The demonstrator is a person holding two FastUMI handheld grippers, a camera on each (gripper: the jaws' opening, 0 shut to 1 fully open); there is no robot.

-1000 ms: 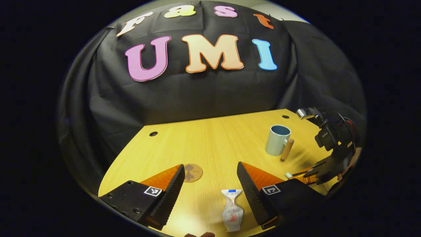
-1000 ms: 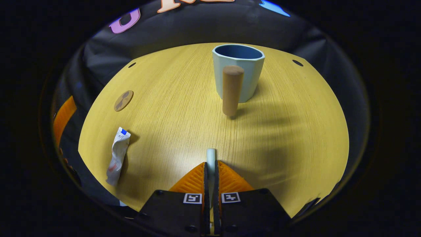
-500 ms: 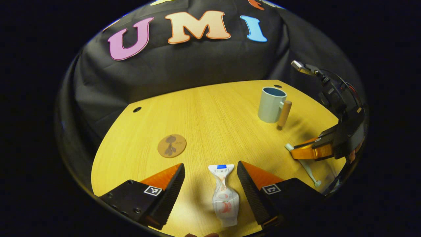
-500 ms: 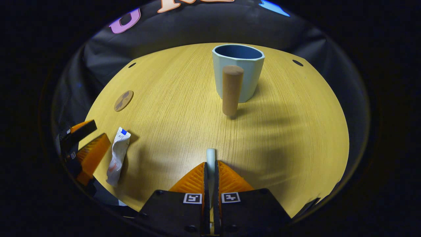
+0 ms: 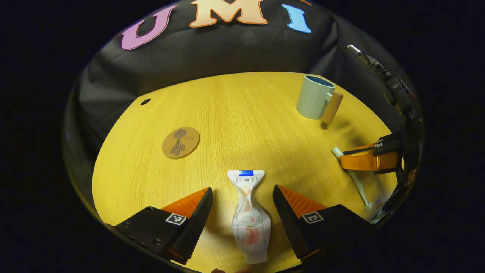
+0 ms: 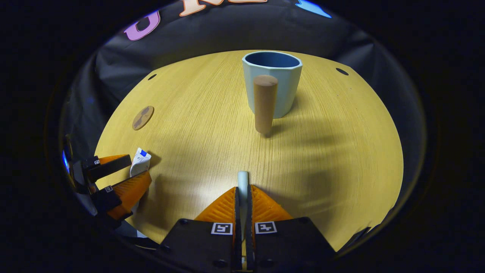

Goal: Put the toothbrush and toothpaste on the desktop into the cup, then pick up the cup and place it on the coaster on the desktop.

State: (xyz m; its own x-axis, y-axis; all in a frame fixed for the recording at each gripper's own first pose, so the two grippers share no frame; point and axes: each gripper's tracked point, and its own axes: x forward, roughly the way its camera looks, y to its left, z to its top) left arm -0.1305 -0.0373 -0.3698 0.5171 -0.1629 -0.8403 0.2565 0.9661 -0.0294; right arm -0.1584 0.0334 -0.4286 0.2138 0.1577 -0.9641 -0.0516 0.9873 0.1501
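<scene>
A crumpled white toothpaste tube (image 5: 249, 216) lies flat on the wooden desktop (image 5: 242, 117). My left gripper (image 5: 242, 201) stands open, one finger on each side of the tube, not pressing it. My right gripper (image 6: 242, 189) is shut on the white toothbrush (image 6: 242, 180), low over the desk; the left gripper view shows that toothbrush (image 5: 354, 178) running under the right gripper (image 5: 343, 159). The pale blue cup (image 6: 272, 85) with a wooden handle (image 6: 264, 104) stands upright straight ahead of my right gripper. A round brown coaster (image 5: 180, 137) lies left of the tube.
Two small round holes (image 6: 341, 71) sit near the desk's far corners. Black cloth wall rises behind the desk. The near desk edge lies just below both grippers. Open wood spans between the coaster (image 6: 143, 117), the cup (image 5: 314, 98) and the tube (image 6: 139, 162).
My left gripper has moved forward and down, so the toothpaste tube now lies between its open fingers. My right gripper has stayed put, shut on the toothbrush.
</scene>
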